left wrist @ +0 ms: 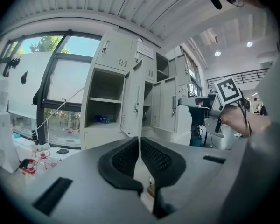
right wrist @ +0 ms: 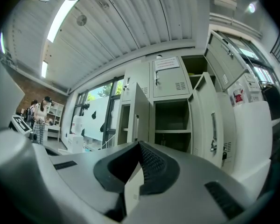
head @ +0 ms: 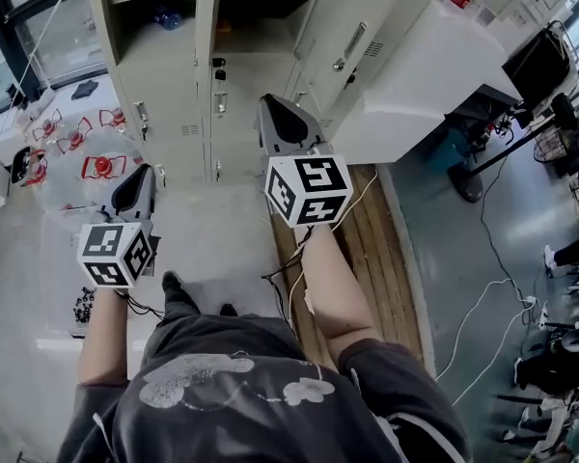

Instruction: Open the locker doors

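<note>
A: Status. We stand facing the lockers (head: 164, 75). Several doors already hang out, the widest being the open door (head: 359, 29) on our right. Both tools are held short of the cabinet and touch nothing.

B: Claws: the left gripper (left wrist: 139, 144) has its pads pressed together with nothing between them. The right gripper (right wrist: 139, 149) is the same, closed tight and empty.

A: Agreed. As we judge it, the lower door (head: 236, 133) just beside the right tool is still closed, with its handle (head: 219, 101) near the door's edge. The upper doors (right wrist: 170, 82) also look closed.

B: Then we should spread the right jaws before we reach, not at the handle. We pinch the handle squarely and draw along the hinge arc, not straight back.

A: And we keep the left tool and our feet out of the swing. The open doors next to it crowd that space.
</note>
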Available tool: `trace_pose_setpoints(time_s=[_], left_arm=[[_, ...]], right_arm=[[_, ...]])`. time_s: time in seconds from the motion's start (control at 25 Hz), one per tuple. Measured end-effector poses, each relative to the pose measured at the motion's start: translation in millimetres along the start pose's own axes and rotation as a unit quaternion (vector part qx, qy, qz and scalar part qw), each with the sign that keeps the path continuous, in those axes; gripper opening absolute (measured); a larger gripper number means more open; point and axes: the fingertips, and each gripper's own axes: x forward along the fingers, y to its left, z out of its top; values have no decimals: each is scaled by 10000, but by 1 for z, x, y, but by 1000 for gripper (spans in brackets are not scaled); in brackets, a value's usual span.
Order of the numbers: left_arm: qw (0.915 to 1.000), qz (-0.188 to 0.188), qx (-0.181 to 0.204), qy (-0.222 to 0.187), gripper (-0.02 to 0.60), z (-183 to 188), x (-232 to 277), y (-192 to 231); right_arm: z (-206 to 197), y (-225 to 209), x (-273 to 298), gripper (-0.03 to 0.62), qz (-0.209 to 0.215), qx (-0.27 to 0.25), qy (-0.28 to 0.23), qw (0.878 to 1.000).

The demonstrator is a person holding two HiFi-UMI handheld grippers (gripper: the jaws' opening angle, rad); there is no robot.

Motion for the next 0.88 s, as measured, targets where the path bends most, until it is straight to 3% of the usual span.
trace_pose_setpoints(time_s=[0.36, 0.88], left_arm=[[9998, 90, -43, 196, 17, -19, -22, -27], [9987, 128, -227, 445, 17, -48, -43, -20]], right_arm=[[-43, -8, -40, 29, 57, 141, 473, 9988], [-91, -13, -65, 29, -187, 664, 757, 9947]])
